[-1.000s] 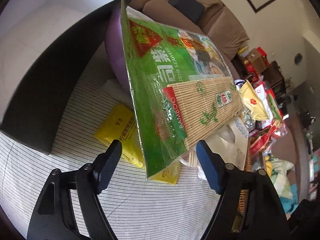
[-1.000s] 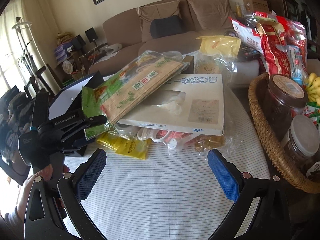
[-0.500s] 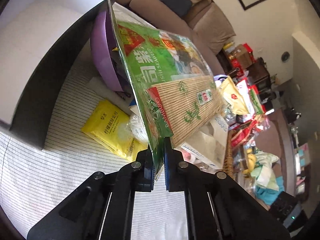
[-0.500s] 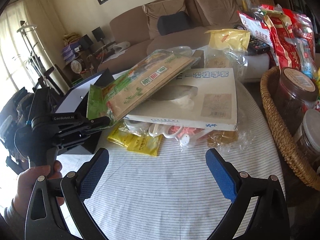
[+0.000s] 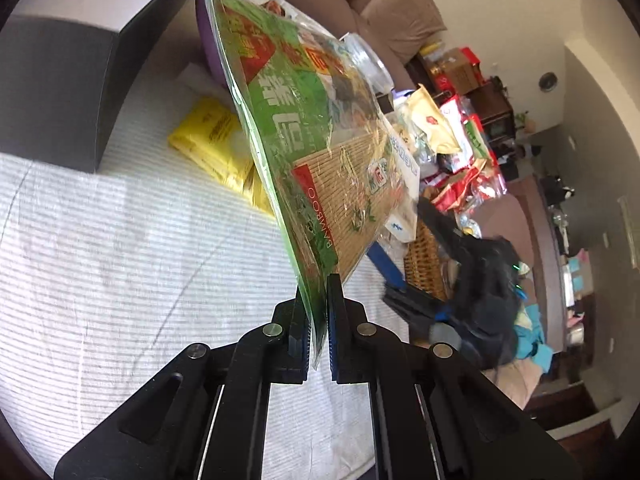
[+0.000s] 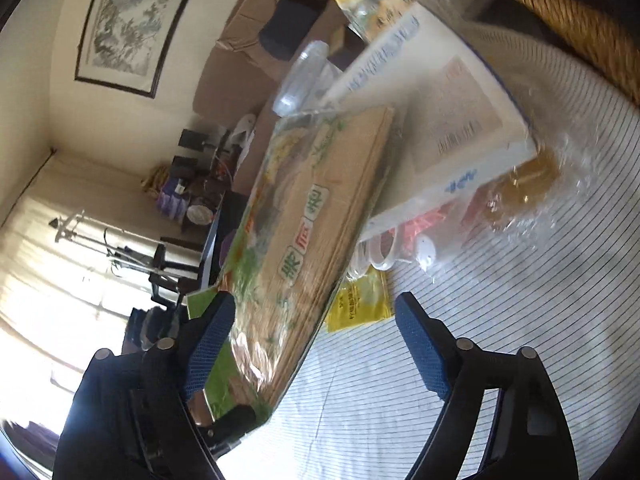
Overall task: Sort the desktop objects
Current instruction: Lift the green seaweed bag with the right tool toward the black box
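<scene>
My left gripper (image 5: 316,312) is shut on the near corner of a green sushi seaweed pack with a bamboo mat (image 5: 316,152) and holds it tilted above the striped tablecloth. In the right wrist view the same pack (image 6: 308,216) lies between my open right gripper's (image 6: 312,344) fingers, apart from both pads. The left gripper (image 6: 224,428) grips its lower edge there. A white box of disposable gloves (image 6: 448,120) lies under the pack's far end. A yellow packet (image 5: 212,140) lies on the cloth below.
A black box with a white inside (image 5: 72,80) stands at the left. A wicker basket (image 5: 424,256) and snack bags (image 5: 460,148) crowd the right. Clear plastic bags (image 6: 520,196) lie by the white box. A purple bowl (image 5: 208,40) sits behind the pack.
The left gripper has lifted and tilted the pack nearer. The right gripper has swung in close, rolled, and now straddles the pack.
</scene>
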Demonstrator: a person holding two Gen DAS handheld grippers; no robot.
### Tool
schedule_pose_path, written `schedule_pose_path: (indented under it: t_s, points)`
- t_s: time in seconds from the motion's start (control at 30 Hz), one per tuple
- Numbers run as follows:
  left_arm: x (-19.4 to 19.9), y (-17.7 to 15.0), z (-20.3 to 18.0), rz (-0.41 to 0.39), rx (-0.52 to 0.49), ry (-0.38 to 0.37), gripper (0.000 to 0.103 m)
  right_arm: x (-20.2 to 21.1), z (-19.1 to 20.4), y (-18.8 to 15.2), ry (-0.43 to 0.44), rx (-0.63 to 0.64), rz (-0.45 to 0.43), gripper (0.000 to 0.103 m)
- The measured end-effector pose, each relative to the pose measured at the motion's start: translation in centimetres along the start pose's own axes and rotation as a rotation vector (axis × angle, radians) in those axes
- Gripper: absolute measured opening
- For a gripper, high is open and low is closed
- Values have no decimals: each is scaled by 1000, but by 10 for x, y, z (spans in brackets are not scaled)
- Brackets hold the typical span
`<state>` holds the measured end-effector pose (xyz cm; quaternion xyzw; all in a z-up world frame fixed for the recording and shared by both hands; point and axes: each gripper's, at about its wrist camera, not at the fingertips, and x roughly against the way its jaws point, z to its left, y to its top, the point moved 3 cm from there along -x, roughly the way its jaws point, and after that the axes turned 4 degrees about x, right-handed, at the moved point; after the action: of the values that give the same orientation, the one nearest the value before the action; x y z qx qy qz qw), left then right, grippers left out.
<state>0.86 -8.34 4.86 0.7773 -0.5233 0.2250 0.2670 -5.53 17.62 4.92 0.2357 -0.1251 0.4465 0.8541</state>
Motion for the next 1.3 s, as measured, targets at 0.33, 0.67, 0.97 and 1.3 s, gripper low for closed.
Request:
schedule_pose_path:
  t_s: [0.33, 0.67, 0.97, 1.3]
  points:
    - [13, -17, 8, 14, -12, -25, 23, -8, 11, 2, 122, -12, 22, 14]
    - [40, -13, -9, -44, -96, -44, 28, 37, 59, -32, 111, 188, -23, 12]
    - [114, -18, -24, -88, -153, -111, 23, 67, 132, -65, 121, 291, -70, 12]
    - [240, 47, 20, -188, -114, -69, 23, -22, 240, -81, 157, 269, -15, 13]
